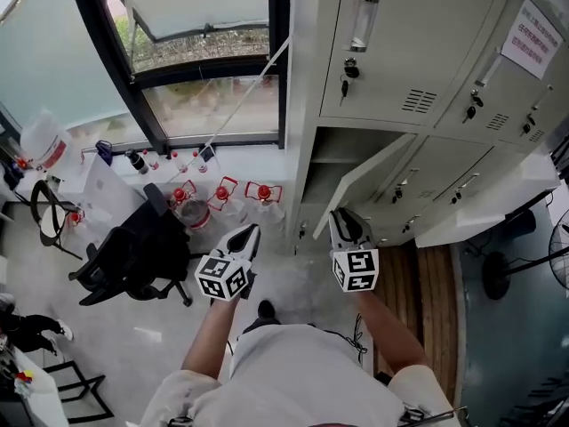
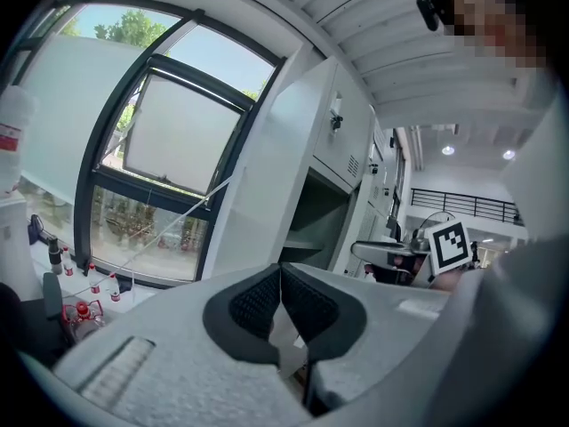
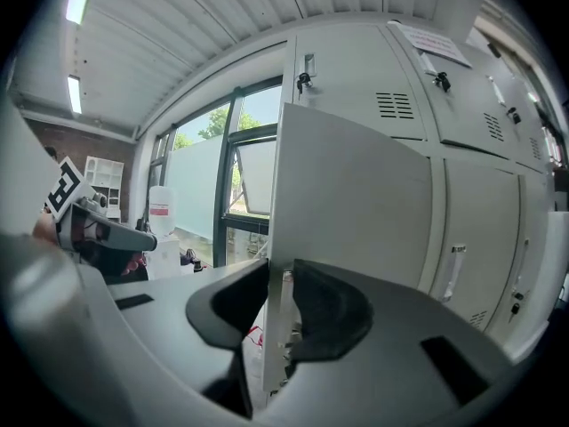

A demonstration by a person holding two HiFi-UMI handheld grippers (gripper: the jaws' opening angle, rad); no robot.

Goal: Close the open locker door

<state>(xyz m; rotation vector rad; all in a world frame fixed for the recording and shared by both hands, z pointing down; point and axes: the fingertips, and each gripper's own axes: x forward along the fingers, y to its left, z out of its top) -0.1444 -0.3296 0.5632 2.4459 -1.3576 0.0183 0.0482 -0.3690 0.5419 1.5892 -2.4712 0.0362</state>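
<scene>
Head view looks steeply down on a bank of pale grey metal lockers (image 1: 400,43) standing beside a dark-framed window (image 1: 204,96). One locker door (image 1: 373,181) in the leftmost column, just below the top door with a key hanging from its lock, stands wide open. It swings out towards me from its far side, leaving the dark compartment and a shelf inside exposed. The door is a thin, flat sheet, the same pale grey as the cabinet, and its free edge comes out to my right claw (image 1: 347,225).

In the right gripper view that door (image 3: 347,203) fills the middle as a tall plain panel seen almost edge-on. My right claw (image 3: 280,278) has the door's near edge between its dark pads, one pad on each side, closed onto the metal. Closed doors with handles and vent slots line the cabinet to the right of it.

My left claw (image 1: 247,234) is held out beside the right one, apart from the door and nearer the window. In the left gripper view its (image 2: 281,269) tips meet with nothing between them, and the open compartment shows ahead past the cabinet's side wall.

A black office chair (image 1: 133,247) and several red-capped bottles (image 1: 222,192) sit on the floor under the window, to my left.
</scene>
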